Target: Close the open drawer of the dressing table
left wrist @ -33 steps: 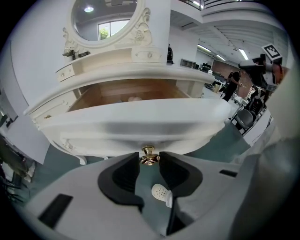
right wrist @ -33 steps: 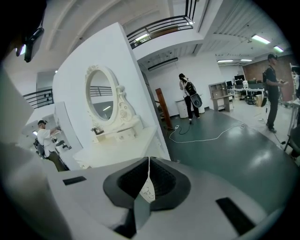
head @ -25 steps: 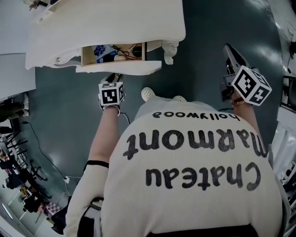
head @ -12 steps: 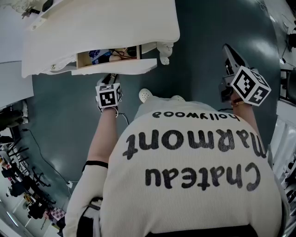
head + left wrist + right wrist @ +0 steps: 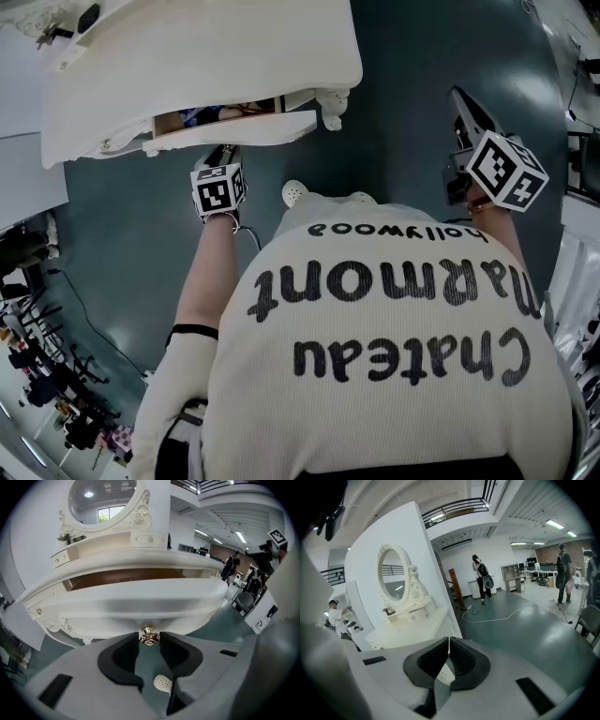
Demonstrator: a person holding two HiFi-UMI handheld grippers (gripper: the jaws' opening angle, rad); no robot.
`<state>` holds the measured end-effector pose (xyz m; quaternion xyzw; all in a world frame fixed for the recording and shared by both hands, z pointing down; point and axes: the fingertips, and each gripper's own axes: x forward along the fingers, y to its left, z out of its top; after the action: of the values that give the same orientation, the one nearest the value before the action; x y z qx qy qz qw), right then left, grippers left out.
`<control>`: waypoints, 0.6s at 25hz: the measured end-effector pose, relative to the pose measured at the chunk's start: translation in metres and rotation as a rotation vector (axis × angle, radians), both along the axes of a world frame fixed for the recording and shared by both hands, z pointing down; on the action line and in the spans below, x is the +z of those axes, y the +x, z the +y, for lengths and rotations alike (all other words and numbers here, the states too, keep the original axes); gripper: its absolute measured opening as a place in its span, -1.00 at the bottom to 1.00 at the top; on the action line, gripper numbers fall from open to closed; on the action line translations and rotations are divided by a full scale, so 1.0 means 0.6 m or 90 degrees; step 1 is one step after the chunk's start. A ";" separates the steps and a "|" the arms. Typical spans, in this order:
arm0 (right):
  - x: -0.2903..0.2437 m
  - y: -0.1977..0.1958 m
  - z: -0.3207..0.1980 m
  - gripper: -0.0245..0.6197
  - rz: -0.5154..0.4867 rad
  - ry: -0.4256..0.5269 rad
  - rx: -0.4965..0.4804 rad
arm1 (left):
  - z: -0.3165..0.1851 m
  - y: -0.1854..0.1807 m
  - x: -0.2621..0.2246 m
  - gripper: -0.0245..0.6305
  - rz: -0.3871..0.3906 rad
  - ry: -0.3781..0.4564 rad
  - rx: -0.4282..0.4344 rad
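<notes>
The white dressing table stands at the top left of the head view. Its drawer juts out only a little, leaving a thin strip of its contents showing. My left gripper is at the drawer front, its jaws closed round the small brass knob, which sits between the pad tips. My right gripper is held out over the floor to the right, away from the table. Its jaws are shut with nothing between them.
An oval mirror rises on the table's back. A carved table leg hangs just right of the drawer. The person's white shoe is below it on the dark green floor. A cable and people are far off in the hall.
The drawer has slid into the table, and much less of its inside shows. My left gripper went with it toward the table. The right gripper has stayed put.
</notes>
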<state>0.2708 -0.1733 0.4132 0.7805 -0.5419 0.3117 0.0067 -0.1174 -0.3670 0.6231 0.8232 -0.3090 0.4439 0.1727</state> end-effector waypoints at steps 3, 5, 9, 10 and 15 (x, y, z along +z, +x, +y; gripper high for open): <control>0.002 0.001 -0.003 -0.82 0.000 -0.006 0.003 | -0.014 0.006 -0.001 -0.49 0.007 0.004 -0.001; 0.001 0.005 -0.006 -0.82 0.003 -0.009 0.006 | -0.025 0.013 -0.001 -0.49 0.010 0.005 -0.002; 0.004 0.009 0.017 -0.82 0.004 -0.009 0.013 | -0.017 0.022 -0.001 -0.49 0.018 0.007 -0.007; 0.003 0.010 0.027 -0.82 0.006 -0.008 0.016 | -0.011 0.023 -0.002 -0.49 0.021 0.008 -0.008; -0.001 0.013 0.042 -0.82 0.011 -0.017 0.041 | -0.026 0.025 -0.001 -0.49 0.037 0.010 -0.007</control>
<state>0.2788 -0.1480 0.4125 0.8002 -0.5120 0.3120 0.0116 -0.1021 -0.3827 0.6223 0.8351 -0.3120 0.4167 0.1775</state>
